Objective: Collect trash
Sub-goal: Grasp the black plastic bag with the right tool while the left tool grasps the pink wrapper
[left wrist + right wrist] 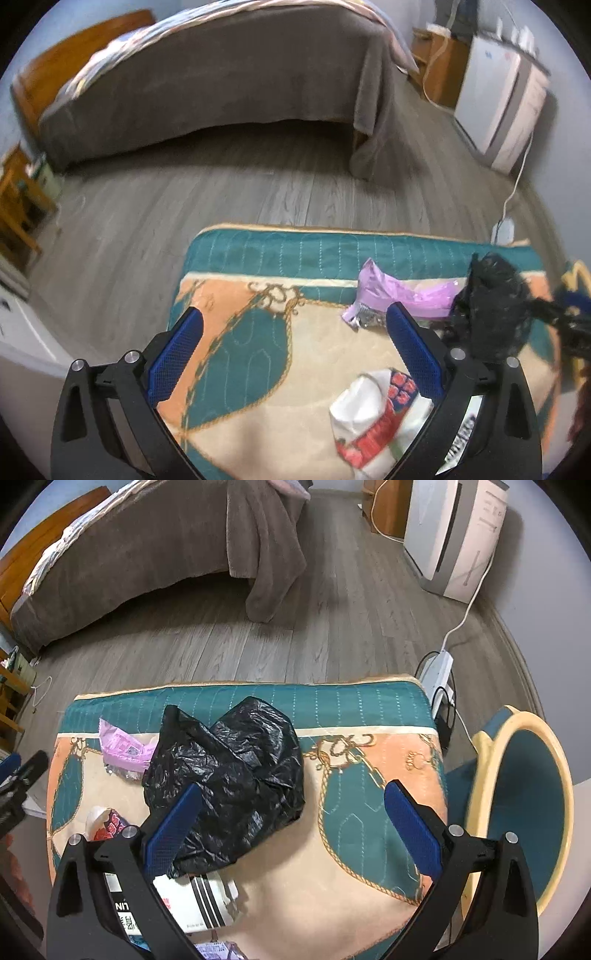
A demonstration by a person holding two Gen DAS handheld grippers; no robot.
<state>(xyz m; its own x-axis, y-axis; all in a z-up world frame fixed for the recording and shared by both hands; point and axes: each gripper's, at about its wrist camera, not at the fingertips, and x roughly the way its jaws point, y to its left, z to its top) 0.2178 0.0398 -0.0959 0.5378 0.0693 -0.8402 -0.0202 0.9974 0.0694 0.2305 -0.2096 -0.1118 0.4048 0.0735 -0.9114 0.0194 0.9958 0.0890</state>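
A crumpled black trash bag (236, 779) lies on a teal, peach and cream quilted cushion (369, 867); it also shows at the right of the left wrist view (495, 314). A purple wrapper (402, 295) (122, 749) lies behind it. A white and red packet (373, 417) (107, 825) lies near the front. A white box with black stripes (195, 901) sits under the bag's front edge. My left gripper (295, 328) is open above the cushion, empty. My right gripper (293, 801) is open, its left finger over the bag.
A bed with a grey blanket (221, 81) stands across the grey wood floor (184, 192). A white appliance (450, 535) with a cord and a power strip (439, 672) are at the right. A teal and cream chair (528, 805) stands beside the cushion.
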